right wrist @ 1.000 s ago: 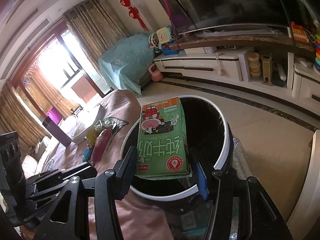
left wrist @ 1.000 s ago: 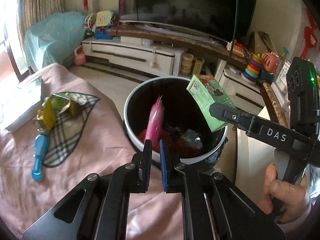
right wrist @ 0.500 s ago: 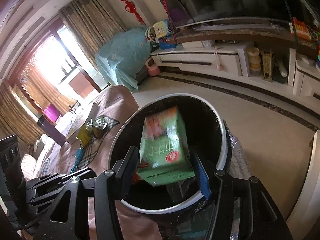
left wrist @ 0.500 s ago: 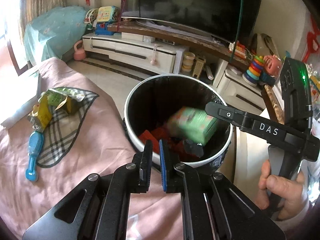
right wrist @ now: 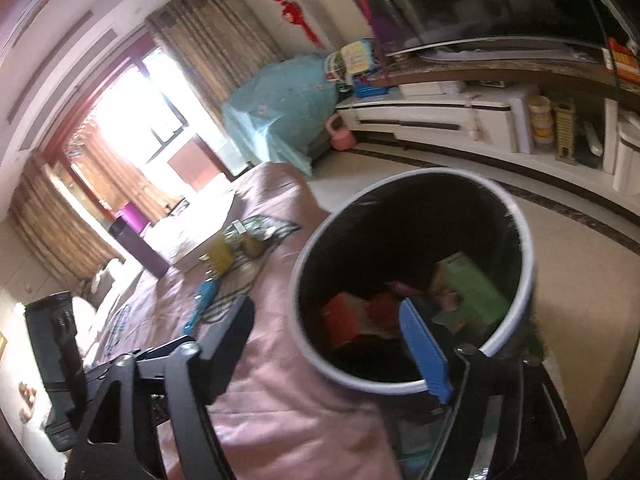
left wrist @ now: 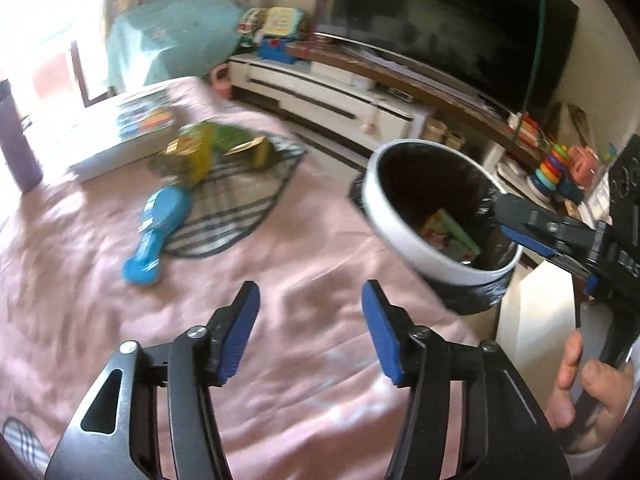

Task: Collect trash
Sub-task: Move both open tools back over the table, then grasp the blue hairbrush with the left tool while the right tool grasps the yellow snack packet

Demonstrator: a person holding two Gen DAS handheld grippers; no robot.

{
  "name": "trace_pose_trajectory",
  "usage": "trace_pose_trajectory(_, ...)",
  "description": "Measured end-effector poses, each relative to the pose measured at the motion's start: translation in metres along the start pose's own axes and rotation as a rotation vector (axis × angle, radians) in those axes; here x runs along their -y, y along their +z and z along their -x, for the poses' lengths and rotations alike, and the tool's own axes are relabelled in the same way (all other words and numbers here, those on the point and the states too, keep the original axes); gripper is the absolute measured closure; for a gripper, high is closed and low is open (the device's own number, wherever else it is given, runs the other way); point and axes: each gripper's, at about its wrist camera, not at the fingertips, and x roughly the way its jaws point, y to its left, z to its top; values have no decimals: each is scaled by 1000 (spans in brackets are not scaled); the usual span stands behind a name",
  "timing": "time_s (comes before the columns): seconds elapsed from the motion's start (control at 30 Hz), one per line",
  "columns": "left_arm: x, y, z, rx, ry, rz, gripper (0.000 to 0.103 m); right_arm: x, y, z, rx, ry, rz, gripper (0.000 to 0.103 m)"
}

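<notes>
Now, left gripper: bottom centre of the left view, jaws spread wide, nothing between the blue pads; pink cloth shows through the gap.
Right gripper: bottom of the right view, jaws wide apart and empty; one blue pad stands in front of the bin's mouth, the other finger dark at lower left. In the left view it enters from the right edge, tips at the bin's rim.
Hand: lower right of the left view, wrapped round the right gripper's handle.
Bin: white rim, black liner, centre right of the right view; centre right of the left view, just beside the pink cloth's edge.
Carton: green, lying tilted inside the bin at its right side; seen too in the left view through the bin's mouth.
Other trash in bin: a red-orange pack at the left of the bottom, a pink piece between it and the carton.
Wrappers: yellow and green, blurred, upper left of centre in the left view, on the checked cloth.
Blue toy: left of centre, lying partly on the checked cloth's edge.
Book: upper left, just beside the wrappers.
Purple bottle: left edge, upright.
Pink cloth: covers the surface under all these.
TV: top right, above the white stand.
</notes>
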Motion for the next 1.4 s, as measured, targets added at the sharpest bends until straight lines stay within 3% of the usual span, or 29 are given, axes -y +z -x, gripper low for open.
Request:
trace_pose_trajectory(0.17, -36, -15, 10, -1, 44, 57, 39, -29, -11, -12, -25, 43, 34, 14)
trace_pose_trajectory(0.7, -114, -32, 17, -18, 115, 152, 38, -82, -23, -65, -77, 80, 87, 11)
trace_pose_trajectory(0.87, -123, -23, 7, -20, 121, 146, 38, -89, -17, -91, -139, 91, 83, 11)
trace_pose_trajectory(1.13, -121, 12, -29, -45, 133, 105, 38, -95, -8, -113, -146, 105, 78, 13)
trace_pose_trajectory(1.2, -118, 20, -38, -48, 144, 76, 38, -95, -5, -120, -150, 107, 78, 18)
trace_pose_trajectory(1.23, -116, 23, -42, -51, 154, 61, 39, -95, -4, -123, -152, 107, 74, 19)
trace_pose_trajectory(1.3, -114, 25, -53, -70, 163, 31, 53, -95, -1, -129, -156, 108, 65, 25)
trace_pose_trajectory(1.33, -116, 24, -59, -91, 157, 27, 67, -95, 0, -132, -158, 109, 62, 26)
trace_pose_trajectory(1.4, -118, 21, -59, -74, 143, 23, 68, -94, 1, -137, -163, 105, 63, 31)
